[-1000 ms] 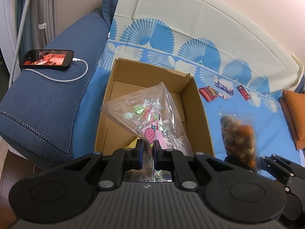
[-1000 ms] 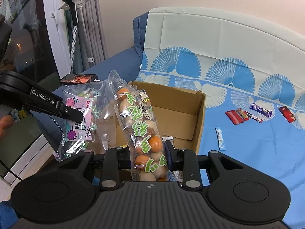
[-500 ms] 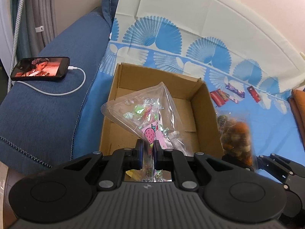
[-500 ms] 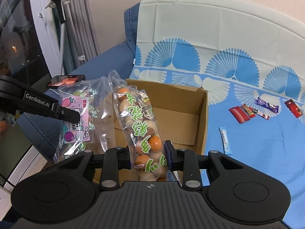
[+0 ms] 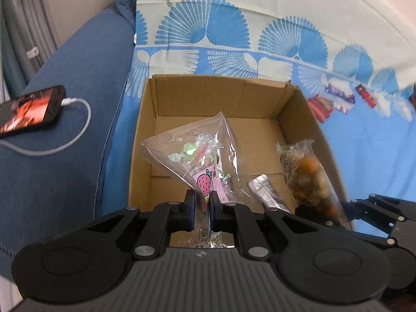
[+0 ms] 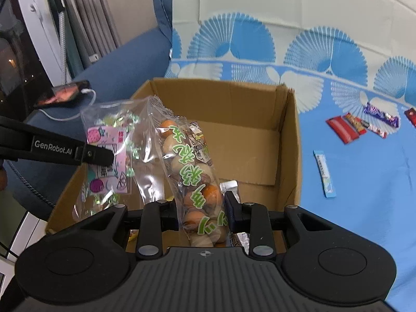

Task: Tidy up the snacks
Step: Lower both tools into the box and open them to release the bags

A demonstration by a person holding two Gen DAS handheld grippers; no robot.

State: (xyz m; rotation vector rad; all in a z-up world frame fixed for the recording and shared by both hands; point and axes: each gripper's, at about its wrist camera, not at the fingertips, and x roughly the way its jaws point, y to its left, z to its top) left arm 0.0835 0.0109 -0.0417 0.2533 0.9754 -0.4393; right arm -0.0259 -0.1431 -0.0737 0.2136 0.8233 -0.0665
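Both clamped bags, the candy bag (image 5: 197, 156) in the left gripper (image 5: 202, 208) and the egg snack bag (image 6: 192, 171) in the right gripper (image 6: 201, 209), have been brought lower over the cardboard box (image 5: 215, 96), so release inside seems imminent.

We see our left gripper (image 5: 202, 208) pinching a clear candy bag (image 5: 197, 156) between its fingers (image 5: 189, 209), the open cardboard box (image 5: 208, 98) ahead, the egg packet (image 5: 304, 171) to their right.
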